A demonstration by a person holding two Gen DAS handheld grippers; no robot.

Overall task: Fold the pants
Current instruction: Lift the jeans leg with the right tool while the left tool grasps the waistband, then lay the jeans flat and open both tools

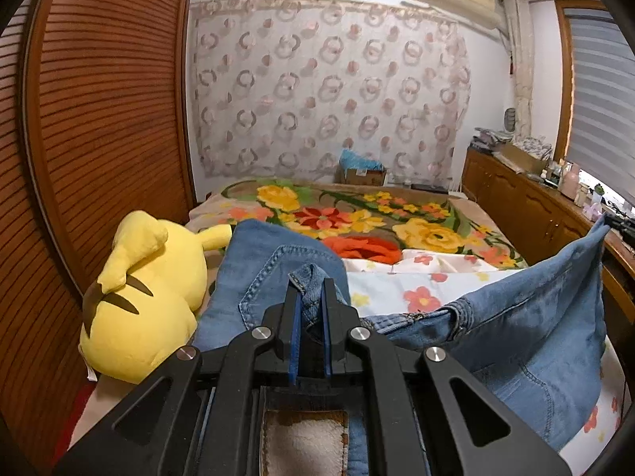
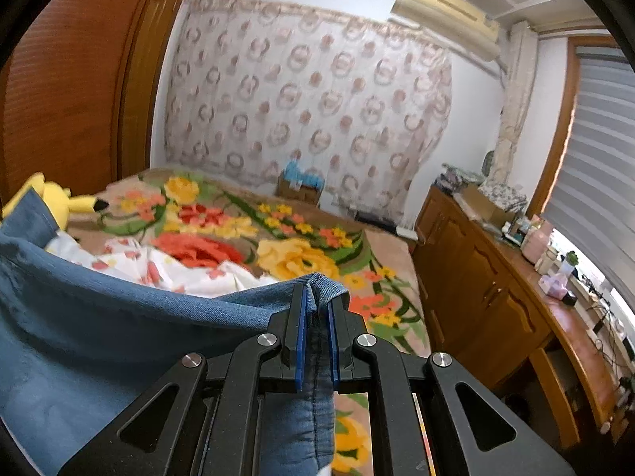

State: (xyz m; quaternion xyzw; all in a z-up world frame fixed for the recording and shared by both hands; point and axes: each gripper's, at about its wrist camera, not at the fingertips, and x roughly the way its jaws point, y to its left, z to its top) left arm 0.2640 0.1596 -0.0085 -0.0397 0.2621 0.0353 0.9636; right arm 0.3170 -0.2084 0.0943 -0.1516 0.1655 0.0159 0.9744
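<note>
one pair of blue denim pants (image 1: 528,317), one yellow plush toy (image 1: 147,297). two grippers (image 1: 311,297) (image 2: 316,305). one floral blanket (image 1: 357,214), one cardboard box (image 1: 363,176).

The light blue denim pants with pale contrast stitching (image 1: 528,317) are lifted over the bed, stretched across it from one pinched spot to the other. A belt loop at the waistband is pinched in one place, and a folded edge of the denim (image 2: 321,281) in another. A brown leather waistband patch shows low in the left wrist view. The cloth between sags in a shallow curve.
</note>
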